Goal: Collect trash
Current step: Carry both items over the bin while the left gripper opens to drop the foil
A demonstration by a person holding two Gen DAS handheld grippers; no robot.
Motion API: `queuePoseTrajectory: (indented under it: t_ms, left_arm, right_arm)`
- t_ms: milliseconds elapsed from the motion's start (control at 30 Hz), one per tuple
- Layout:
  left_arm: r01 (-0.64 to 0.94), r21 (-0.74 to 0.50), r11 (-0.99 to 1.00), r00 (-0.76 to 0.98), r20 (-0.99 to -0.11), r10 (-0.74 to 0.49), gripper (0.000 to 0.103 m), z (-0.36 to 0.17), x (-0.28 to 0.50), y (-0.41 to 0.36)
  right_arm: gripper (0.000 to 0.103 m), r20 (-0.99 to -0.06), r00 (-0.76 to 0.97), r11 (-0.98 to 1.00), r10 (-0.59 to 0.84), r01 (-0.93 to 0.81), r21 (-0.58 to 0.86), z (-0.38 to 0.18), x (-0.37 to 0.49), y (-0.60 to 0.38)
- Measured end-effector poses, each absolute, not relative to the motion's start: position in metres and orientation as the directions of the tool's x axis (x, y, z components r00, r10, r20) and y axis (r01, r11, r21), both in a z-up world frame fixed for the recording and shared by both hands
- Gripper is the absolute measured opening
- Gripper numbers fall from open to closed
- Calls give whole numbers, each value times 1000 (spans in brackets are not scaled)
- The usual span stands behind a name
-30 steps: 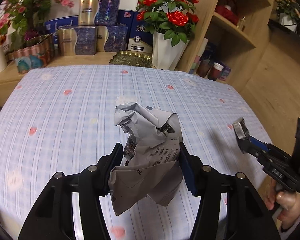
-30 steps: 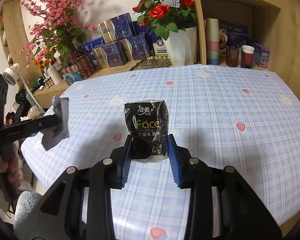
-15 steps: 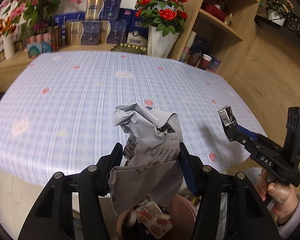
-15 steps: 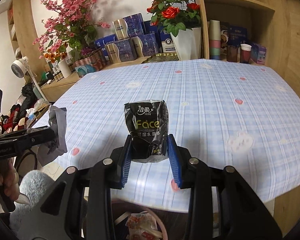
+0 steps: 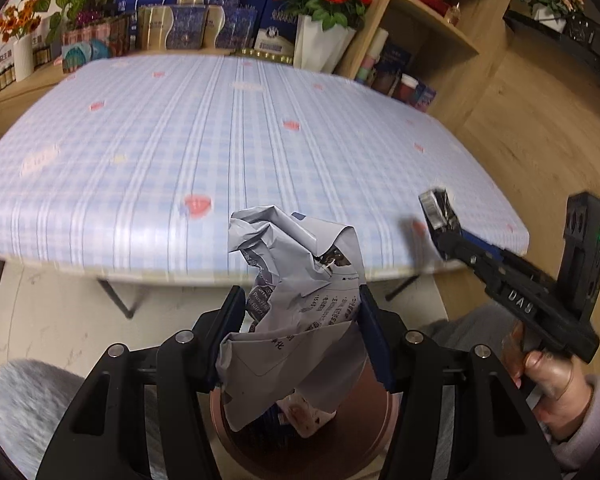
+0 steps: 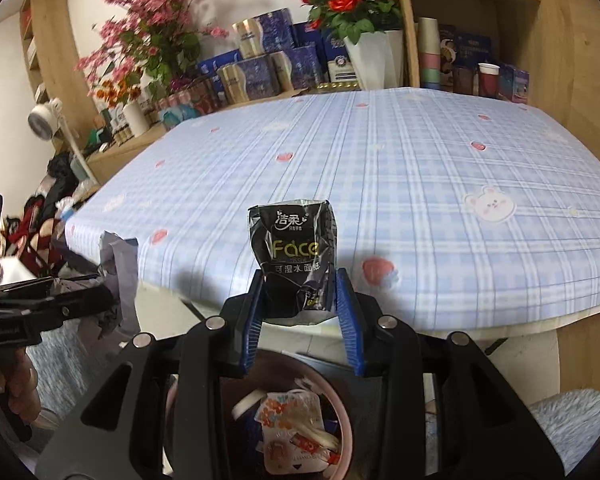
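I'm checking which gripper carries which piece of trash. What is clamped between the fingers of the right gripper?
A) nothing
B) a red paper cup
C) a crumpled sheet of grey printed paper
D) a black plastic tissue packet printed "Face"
D: in the right wrist view the right gripper is shut on the black plastic tissue packet, above the round pink trash bin; the crumpled grey paper is in the left gripper.

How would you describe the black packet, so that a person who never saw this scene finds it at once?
Start at the blue checked table, then look to its near edge, above the pink trash bin. There the right tongs hold a small black tissue packet. Unlike the grey crumpled paper in the left tongs, it is glossy with gold "Face" lettering.
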State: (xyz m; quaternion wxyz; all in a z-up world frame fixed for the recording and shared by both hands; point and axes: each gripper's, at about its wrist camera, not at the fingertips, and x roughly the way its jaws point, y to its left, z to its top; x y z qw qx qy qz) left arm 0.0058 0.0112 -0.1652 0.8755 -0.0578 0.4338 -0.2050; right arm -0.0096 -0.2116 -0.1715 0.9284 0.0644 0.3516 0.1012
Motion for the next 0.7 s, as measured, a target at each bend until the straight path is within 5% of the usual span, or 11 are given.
queuePoseTrajectory:
  t_ms: [700]
  left_arm:
    - [319, -346, 882, 201, -885, -420, 58, -261, 24, -20]
  right_arm:
    - [37, -662, 701, 965, 263, -195, 177, -185, -8, -202]
